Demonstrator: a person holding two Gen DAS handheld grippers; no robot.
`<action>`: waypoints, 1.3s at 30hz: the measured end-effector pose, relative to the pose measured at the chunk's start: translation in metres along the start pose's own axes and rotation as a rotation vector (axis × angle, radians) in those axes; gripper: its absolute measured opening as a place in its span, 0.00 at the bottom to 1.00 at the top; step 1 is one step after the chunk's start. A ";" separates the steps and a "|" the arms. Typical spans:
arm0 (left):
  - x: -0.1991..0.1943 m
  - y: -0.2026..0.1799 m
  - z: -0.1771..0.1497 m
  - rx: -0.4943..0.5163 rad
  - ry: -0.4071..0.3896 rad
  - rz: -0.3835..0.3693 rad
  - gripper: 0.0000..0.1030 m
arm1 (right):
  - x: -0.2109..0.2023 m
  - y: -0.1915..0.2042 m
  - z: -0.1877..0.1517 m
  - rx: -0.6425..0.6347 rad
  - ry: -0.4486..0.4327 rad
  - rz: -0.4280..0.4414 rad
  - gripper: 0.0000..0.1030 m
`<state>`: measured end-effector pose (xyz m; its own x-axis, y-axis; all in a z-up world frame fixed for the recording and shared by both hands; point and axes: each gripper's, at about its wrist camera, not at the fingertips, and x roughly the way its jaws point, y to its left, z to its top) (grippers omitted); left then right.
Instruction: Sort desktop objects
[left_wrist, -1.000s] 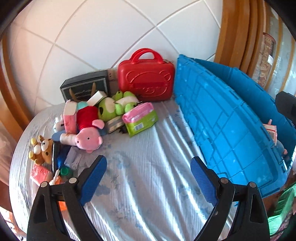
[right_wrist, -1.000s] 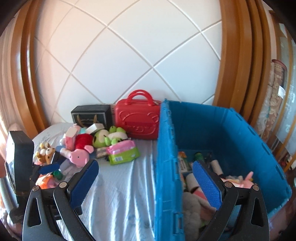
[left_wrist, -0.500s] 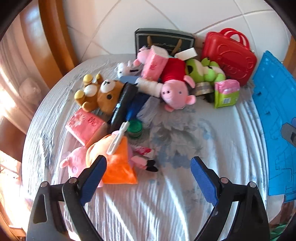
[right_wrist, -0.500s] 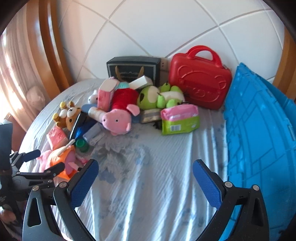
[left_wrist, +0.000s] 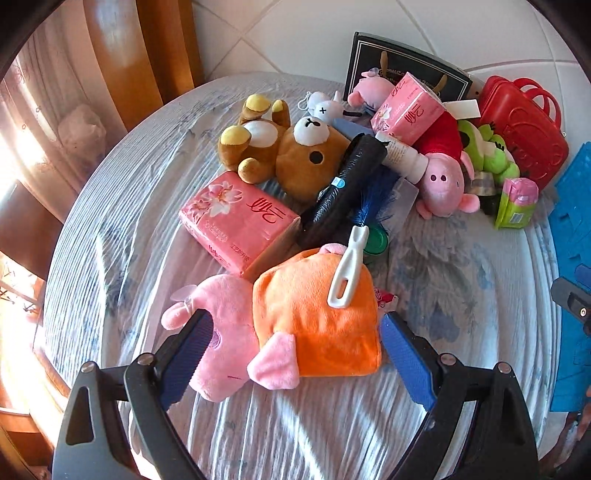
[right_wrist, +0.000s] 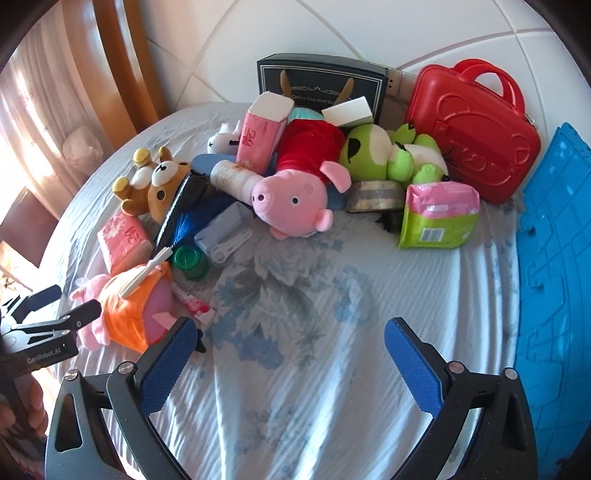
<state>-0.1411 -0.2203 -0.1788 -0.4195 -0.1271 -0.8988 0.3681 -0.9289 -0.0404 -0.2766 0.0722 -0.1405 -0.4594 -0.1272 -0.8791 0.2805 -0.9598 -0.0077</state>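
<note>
A black gift box at top centre of the right wrist view carries gold lettering that starts "Coffee Cup And"; the rest is hidden behind a pink tissue pack standing against it. Beside it, upper right, a red hard case embossed with a bear face stands closed, its contents unseen. A blue crate fills the right edge, only its ribbed outer wall showing. The left gripper, at lower left in that view, is stamped "GenRobot.AI".

In the left wrist view, the left gripper is spread wide, its blue pads on either side of an orange-and-pink plush pig at bottom centre, not pressing it. A white-handled brush lies across the pig. Above it, a flat pink tissue pack bears a flower and characters too small to read.

The right gripper gapes wide over bare floral bedsheet, holding nothing.
</note>
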 end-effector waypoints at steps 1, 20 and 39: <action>0.003 0.001 0.002 0.004 0.002 -0.001 0.90 | 0.003 0.002 0.003 0.001 0.005 0.000 1.00; 0.069 -0.023 0.048 0.152 0.046 -0.126 0.61 | 0.059 0.019 0.030 0.056 0.050 0.013 0.93; 0.143 -0.009 0.076 0.214 0.143 -0.071 0.39 | 0.153 0.074 0.060 0.084 0.143 0.151 0.77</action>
<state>-0.2676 -0.2569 -0.2734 -0.3104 -0.0228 -0.9503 0.1517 -0.9881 -0.0259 -0.3764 -0.0334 -0.2472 -0.2915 -0.2397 -0.9260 0.2635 -0.9508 0.1632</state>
